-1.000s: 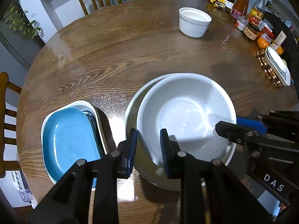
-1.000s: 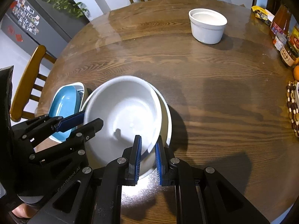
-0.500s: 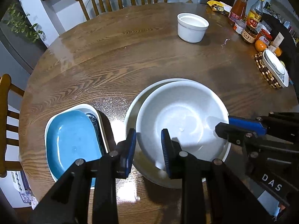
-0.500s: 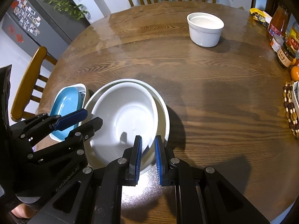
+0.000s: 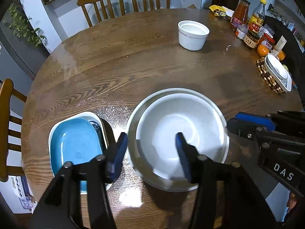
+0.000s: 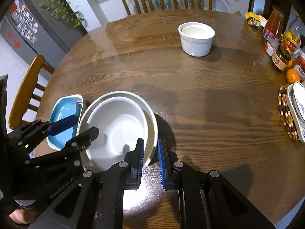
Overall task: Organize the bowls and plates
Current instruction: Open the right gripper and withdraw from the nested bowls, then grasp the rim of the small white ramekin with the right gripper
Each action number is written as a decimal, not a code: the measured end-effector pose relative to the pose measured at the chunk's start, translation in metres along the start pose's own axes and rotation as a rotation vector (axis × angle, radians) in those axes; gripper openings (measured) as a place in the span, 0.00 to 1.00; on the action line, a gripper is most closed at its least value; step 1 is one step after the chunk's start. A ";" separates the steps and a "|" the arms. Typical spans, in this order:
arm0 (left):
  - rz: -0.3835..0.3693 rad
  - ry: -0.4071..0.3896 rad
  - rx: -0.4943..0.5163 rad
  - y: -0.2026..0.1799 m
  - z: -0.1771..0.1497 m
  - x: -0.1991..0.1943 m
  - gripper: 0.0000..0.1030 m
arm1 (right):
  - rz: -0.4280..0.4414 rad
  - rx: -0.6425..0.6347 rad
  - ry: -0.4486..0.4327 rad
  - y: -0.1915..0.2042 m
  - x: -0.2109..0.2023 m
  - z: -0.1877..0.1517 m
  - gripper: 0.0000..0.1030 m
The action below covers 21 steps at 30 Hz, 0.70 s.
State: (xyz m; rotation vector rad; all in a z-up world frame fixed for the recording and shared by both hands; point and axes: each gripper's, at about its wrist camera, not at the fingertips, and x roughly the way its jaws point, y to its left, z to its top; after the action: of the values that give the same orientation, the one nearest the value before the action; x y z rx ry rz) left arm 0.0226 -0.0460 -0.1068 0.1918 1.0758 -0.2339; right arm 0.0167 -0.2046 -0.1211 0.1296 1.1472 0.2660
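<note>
A white bowl point(image 5: 179, 133) point(image 6: 116, 126) sits nested inside a slightly wider white bowl point(image 5: 133, 114) point(image 6: 152, 118) near the front of the round wooden table point(image 5: 133, 61). My left gripper point(image 5: 151, 150) point(image 6: 80, 127) straddles the bowls' near-left rim. Its jaws are opening and the pads stand apart from the rim. My right gripper point(image 6: 150, 152) point(image 5: 231, 121) is shut on the inner bowl's rim at the right side. Left of the bowls, a blue oval dish point(image 5: 76, 145) point(image 6: 64, 110) lies in a white oval dish point(image 5: 93, 114).
A small deep white bowl point(image 5: 192, 34) point(image 6: 196, 38) stands at the far side. Sauce bottles and jars point(image 5: 251, 24), oranges and an oval dish on a beaded mat point(image 5: 276, 74) crowd the right edge. Wooden chairs point(image 5: 122, 0) ring the table.
The inner white bowl went from raised and tilted to lying level inside the wider bowl. The left jaws spread apart. The right jaws kept their narrow grip.
</note>
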 end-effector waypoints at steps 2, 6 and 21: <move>-0.002 0.000 0.000 0.000 0.000 0.000 0.53 | -0.007 0.007 -0.002 -0.001 -0.001 -0.001 0.13; 0.003 -0.005 -0.002 0.001 0.001 -0.001 0.68 | -0.013 0.029 -0.002 -0.007 -0.001 -0.002 0.35; -0.001 -0.057 -0.139 0.022 0.018 -0.017 0.78 | -0.038 0.272 -0.117 -0.097 -0.002 0.104 0.53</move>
State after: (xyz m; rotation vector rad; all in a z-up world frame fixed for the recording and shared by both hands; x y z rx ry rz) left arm 0.0366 -0.0280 -0.0827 0.0597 1.0317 -0.1644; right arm 0.1245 -0.2948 -0.1004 0.3578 1.0639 0.0662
